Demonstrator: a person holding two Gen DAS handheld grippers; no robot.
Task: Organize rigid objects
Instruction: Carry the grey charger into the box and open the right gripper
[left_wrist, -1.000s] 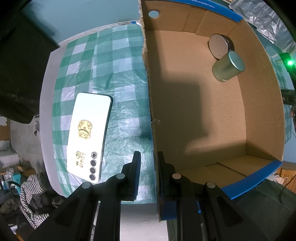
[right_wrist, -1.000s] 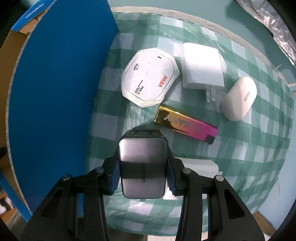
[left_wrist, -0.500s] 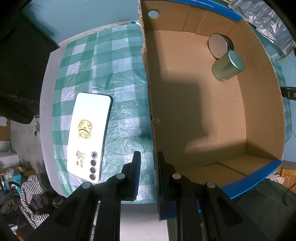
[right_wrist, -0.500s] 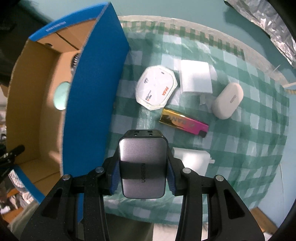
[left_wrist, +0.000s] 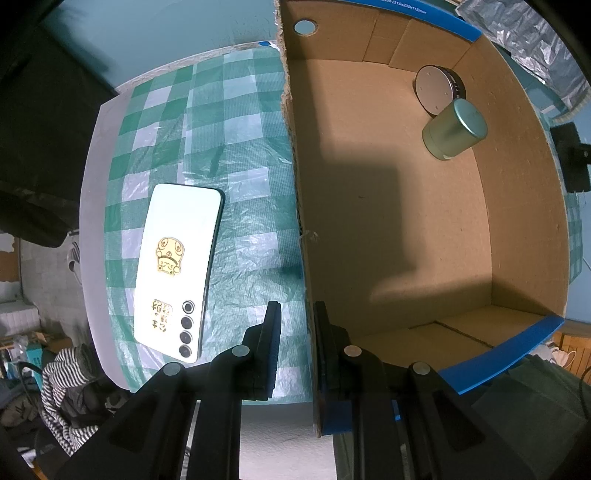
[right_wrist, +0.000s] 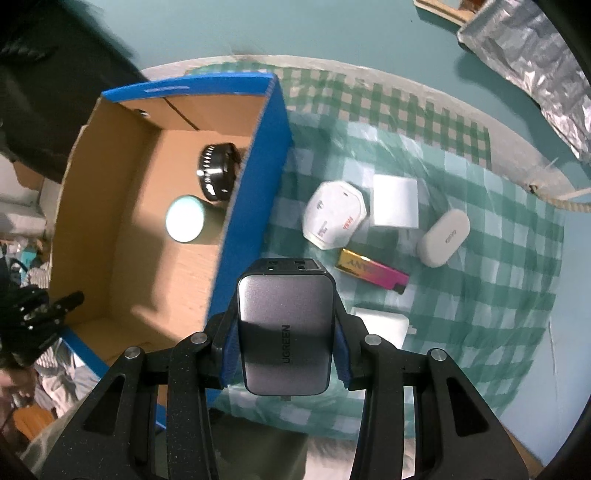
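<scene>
My right gripper (right_wrist: 283, 325) is shut on a grey UGREEN charger (right_wrist: 284, 332) and holds it high above the table, beside the blue right wall of the cardboard box (right_wrist: 243, 206). My left gripper (left_wrist: 297, 332) is shut on the box's left wall (left_wrist: 295, 177). Inside the box lie a green tin (left_wrist: 452, 129) and a round black-and-silver disc (left_wrist: 436, 88); both show in the right wrist view too, the tin (right_wrist: 185, 218) and the disc (right_wrist: 218, 177). A white phone (left_wrist: 173, 266) lies face down on the checked cloth left of the box.
On the cloth right of the box lie a white octagonal case (right_wrist: 332, 218), a white adapter (right_wrist: 395, 201), a white oval case (right_wrist: 443, 238), a gold-and-pink lighter (right_wrist: 371, 269) and another white adapter (right_wrist: 380, 323). Crumpled foil (right_wrist: 535, 66) lies at the far right.
My right gripper has risen and swung left with the charger, so the box's inside now shows. My left gripper has not moved.
</scene>
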